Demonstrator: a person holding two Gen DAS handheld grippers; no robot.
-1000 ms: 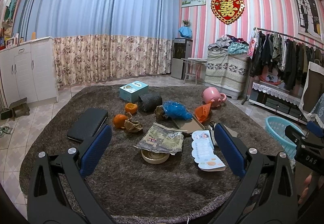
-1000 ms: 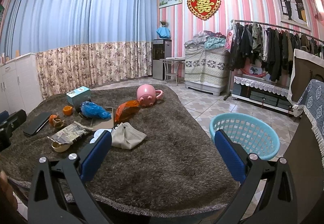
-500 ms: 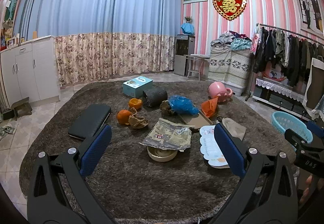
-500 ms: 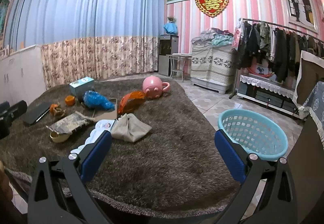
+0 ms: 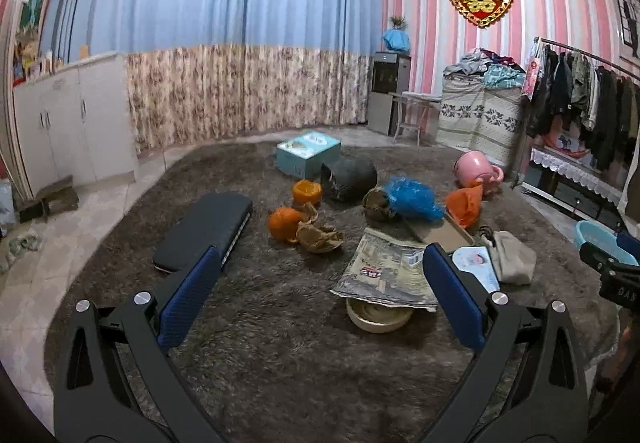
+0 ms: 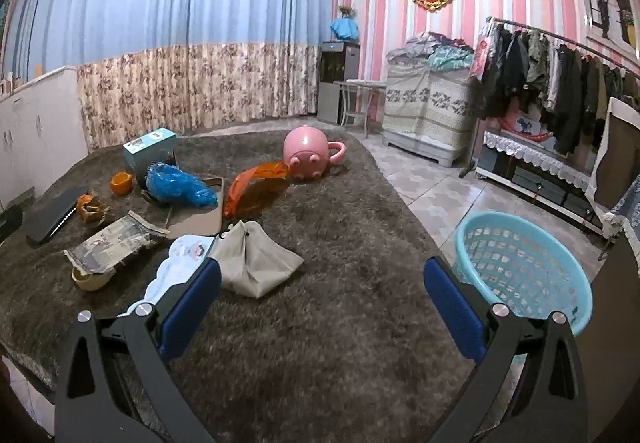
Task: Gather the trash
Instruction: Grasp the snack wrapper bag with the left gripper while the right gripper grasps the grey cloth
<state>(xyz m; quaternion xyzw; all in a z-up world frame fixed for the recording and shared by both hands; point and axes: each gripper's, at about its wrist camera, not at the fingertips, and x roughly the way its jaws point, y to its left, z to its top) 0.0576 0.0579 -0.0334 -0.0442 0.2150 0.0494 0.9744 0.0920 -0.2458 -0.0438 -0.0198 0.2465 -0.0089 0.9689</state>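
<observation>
Trash lies scattered on a brown shaggy cover [image 5: 256, 327]: orange peel [image 5: 285, 223], crumpled brown paper [image 5: 320, 237], a folded newspaper [image 5: 384, 271] over a small bowl [image 5: 378, 317], a blue plastic bag [image 5: 412, 199] and an orange bag [image 5: 464, 203]. My left gripper [image 5: 318, 295] hovers open above the cover's near side, empty. My right gripper [image 6: 322, 301] is open and empty too, near a grey cloth pouch [image 6: 256, 263] and a white printed card [image 6: 180, 263]. A light blue basket [image 6: 520, 267] stands on the floor to the right.
A black flat case [image 5: 204, 231], a teal box [image 5: 308, 155], a dark roll [image 5: 350, 179], a pink pig-shaped pot [image 6: 310, 153] and a cardboard tray [image 6: 198, 219] also sit on the cover. White cabinets [image 5: 68, 123] stand left, a clothes rack [image 6: 560, 83] right.
Both grippers have moved forward over the cover; the trash looms larger in both views. Both stay open and empty.
</observation>
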